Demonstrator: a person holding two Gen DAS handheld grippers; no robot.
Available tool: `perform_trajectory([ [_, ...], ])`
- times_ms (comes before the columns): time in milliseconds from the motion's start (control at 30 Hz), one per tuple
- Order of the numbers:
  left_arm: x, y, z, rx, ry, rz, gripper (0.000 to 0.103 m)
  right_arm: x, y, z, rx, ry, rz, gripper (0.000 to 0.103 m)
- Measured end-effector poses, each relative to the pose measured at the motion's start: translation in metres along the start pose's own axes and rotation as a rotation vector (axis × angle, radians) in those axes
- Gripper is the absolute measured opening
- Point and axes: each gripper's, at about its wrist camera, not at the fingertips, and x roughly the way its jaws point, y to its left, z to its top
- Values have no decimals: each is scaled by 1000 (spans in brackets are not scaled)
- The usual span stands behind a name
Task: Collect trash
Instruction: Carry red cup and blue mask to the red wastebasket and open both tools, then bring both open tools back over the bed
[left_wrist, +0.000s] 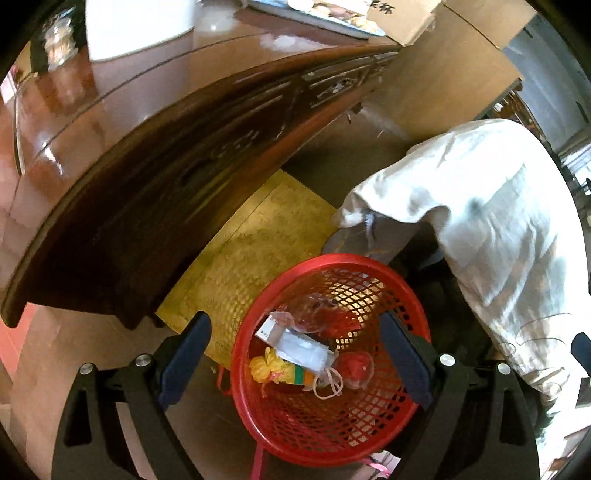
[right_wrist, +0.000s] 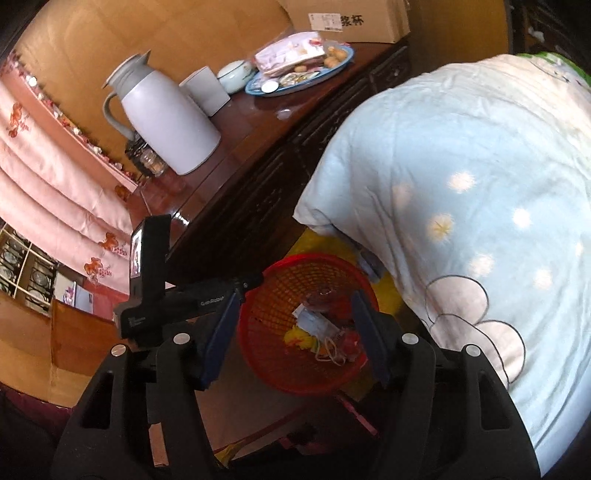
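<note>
Red mesh basket (left_wrist: 369, 424) low centre, holds face mask (left_wrist: 304, 350), yellow wrapper (left_wrist: 271, 367), clear plastic. Left gripper (left_wrist: 295, 358) spread wide, right gripper (right_wrist: 293, 336) spread; both empty.

Warm dim indoor light, glare on the polished table top (left_wrist: 110, 122), fisheye bending and soft blur toward the edges.

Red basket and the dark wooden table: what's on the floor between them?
A yellow patterned mat covers that stretch of floor between the red basket and the wooden table; the left wrist view shows it best.
</note>
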Motion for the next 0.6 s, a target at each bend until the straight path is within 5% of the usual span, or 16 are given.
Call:
perform_trajectory([
  [600,-55,-101,-20,286,-138,101,92,-67,-42,-27,90,-155,-5,66],
])
